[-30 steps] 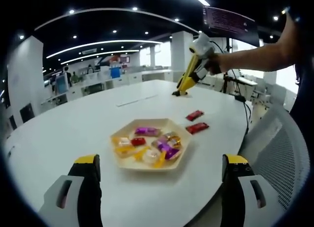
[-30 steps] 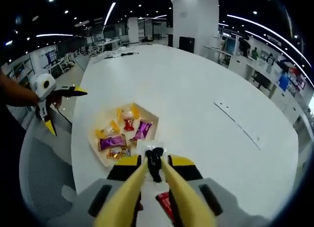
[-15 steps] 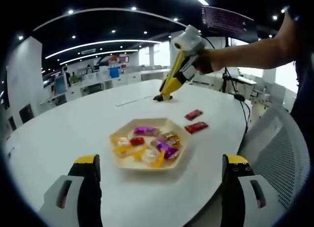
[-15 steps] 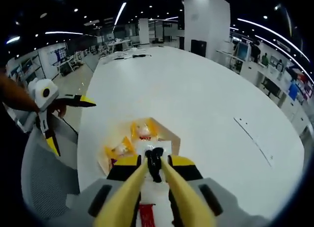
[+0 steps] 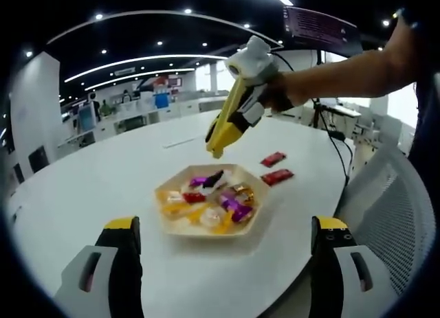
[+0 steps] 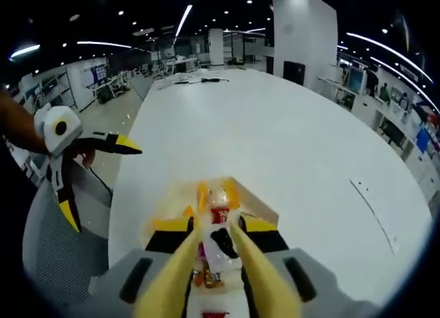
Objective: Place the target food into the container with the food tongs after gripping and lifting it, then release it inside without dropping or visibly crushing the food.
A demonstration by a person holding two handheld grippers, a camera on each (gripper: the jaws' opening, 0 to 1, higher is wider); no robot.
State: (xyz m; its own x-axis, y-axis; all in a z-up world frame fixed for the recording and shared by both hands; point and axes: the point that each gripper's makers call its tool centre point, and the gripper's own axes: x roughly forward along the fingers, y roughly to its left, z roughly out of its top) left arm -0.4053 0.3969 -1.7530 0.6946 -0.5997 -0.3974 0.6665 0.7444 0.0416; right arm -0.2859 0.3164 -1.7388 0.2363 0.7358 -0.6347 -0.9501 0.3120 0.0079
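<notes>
While the right gripper (image 5: 217,148) hovers directly above the tray (image 5: 206,229), its yellow tongs (image 6: 214,257) point steeply down and pinch a clear-wrapped dark candy (image 6: 221,243) between closed tips, so the drop lies straight below. The left gripper (image 5: 221,244) waits spread wide and empty at the near table (image 5: 103,174) edge, farther from the tray. Two red packets (image 5: 276,177) lie on the table beyond the tray, which holds roughly ten wrapped sweets.
</notes>
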